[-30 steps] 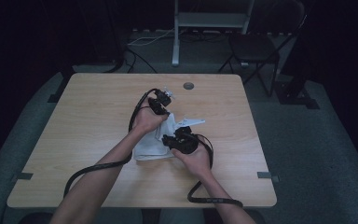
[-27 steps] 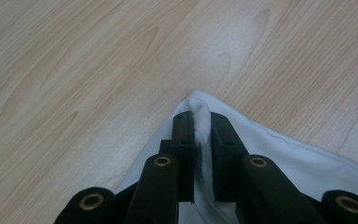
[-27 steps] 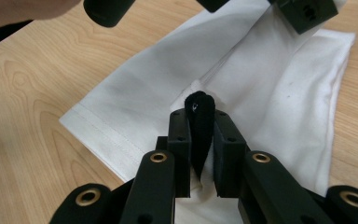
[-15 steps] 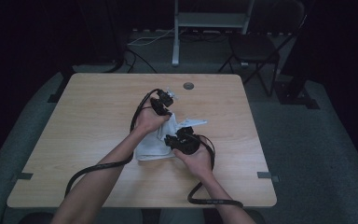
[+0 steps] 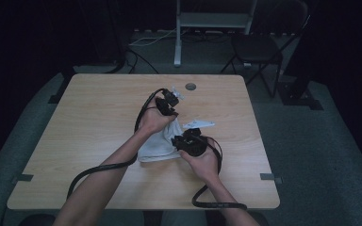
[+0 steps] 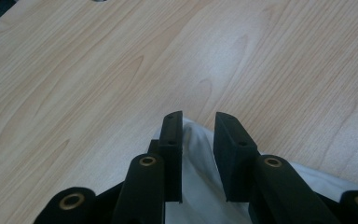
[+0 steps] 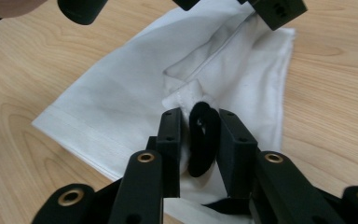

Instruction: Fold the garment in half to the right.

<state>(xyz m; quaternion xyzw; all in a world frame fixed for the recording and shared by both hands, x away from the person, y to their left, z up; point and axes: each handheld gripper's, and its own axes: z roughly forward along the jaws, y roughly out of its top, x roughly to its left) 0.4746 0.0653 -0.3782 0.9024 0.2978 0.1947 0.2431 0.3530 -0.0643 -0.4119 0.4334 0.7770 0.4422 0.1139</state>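
white cloth bag (image 5: 158,143) lies near middle of the wooden table (image 5: 85,136); soft, light, so pinch at hem. left gripper (image 6: 198,128) and right gripper (image 7: 199,122) narrow, jaws just been opening, fabric btw them; black strap (image 7: 202,140) btw right's.

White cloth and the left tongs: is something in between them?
No, nothing visible. The white cloth lies right between the jaws of the left tongs, which have just been opening, with a gap on each side.
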